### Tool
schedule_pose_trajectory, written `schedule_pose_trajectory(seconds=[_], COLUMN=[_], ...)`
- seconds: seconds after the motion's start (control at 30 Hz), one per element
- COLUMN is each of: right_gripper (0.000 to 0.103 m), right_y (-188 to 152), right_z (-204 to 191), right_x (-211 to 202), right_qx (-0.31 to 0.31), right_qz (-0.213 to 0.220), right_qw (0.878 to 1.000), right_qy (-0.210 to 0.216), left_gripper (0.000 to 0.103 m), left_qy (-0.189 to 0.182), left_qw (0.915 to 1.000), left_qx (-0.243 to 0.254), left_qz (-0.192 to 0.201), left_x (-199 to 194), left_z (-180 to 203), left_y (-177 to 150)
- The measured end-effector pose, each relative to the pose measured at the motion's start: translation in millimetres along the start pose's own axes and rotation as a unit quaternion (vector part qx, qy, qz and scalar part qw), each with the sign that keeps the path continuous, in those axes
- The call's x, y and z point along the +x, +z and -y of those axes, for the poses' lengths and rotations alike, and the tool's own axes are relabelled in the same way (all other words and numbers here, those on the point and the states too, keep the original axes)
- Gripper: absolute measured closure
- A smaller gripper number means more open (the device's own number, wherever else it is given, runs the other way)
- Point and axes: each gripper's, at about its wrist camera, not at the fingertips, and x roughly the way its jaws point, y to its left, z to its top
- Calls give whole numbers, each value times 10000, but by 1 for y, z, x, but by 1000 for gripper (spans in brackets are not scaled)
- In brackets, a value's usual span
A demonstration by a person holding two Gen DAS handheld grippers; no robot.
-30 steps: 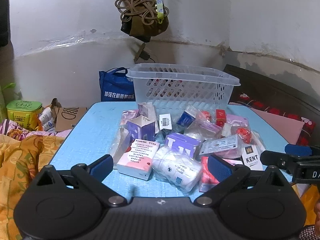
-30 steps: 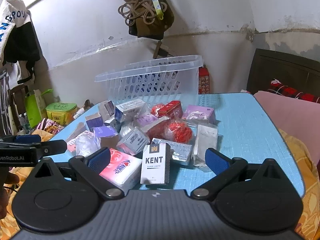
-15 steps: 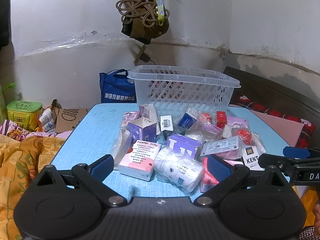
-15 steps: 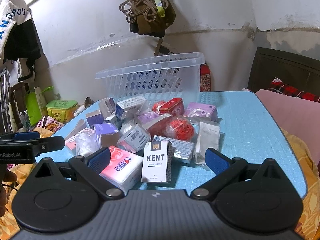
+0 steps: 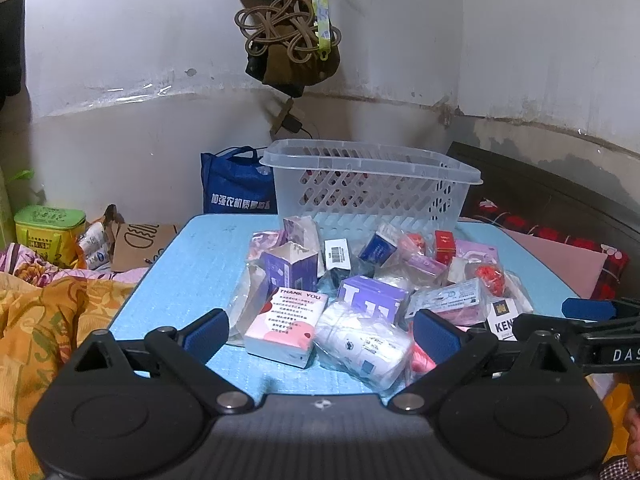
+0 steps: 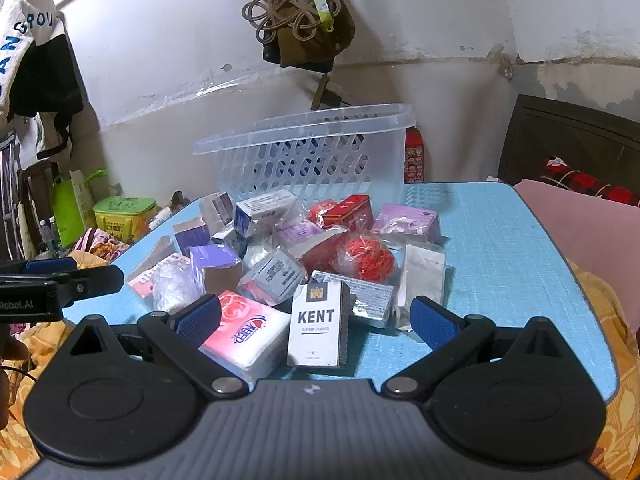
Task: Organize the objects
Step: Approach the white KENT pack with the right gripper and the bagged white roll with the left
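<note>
Both tongs wide and empty, my left gripper point(image 5: 320, 330) facing the pink box point(image 5: 286, 330), right gripper point(image 6: 316, 320) facing the KENT pack point(image 6: 318, 326); pile heaped on the table point(image 6: 500, 248) before the basket point(image 6: 312, 156), presumably its destination; nothing grasped yet.

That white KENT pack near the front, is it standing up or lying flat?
Standing upright. The KENT pack rests on its bottom edge on the blue table, its printed front facing the right wrist camera, beside the pink tissue pack.

One clear basket point(image 5: 372, 184), one KENT pack point(image 6: 320, 326), two claws point(image 5: 320, 332) point(image 6: 316, 320)
</note>
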Motion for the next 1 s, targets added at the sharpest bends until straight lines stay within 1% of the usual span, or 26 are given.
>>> schedule_pose_trajectory(seconds=[0.87, 1.0], right_gripper=[0, 0], right_y=[1, 1], right_z=[0, 1], right_x=[1, 1], right_qx=[-44, -33], right_qz=[29, 45], right_qw=[10000, 10000], right_qy=[-38, -16], left_gripper=[3, 3], left_qy=[-5, -50], left_qw=[9998, 9997], left_qx=[11, -28], left_qz=[209, 226], left_x=[-4, -4], left_z=[-1, -3], left_y=[-2, -3])
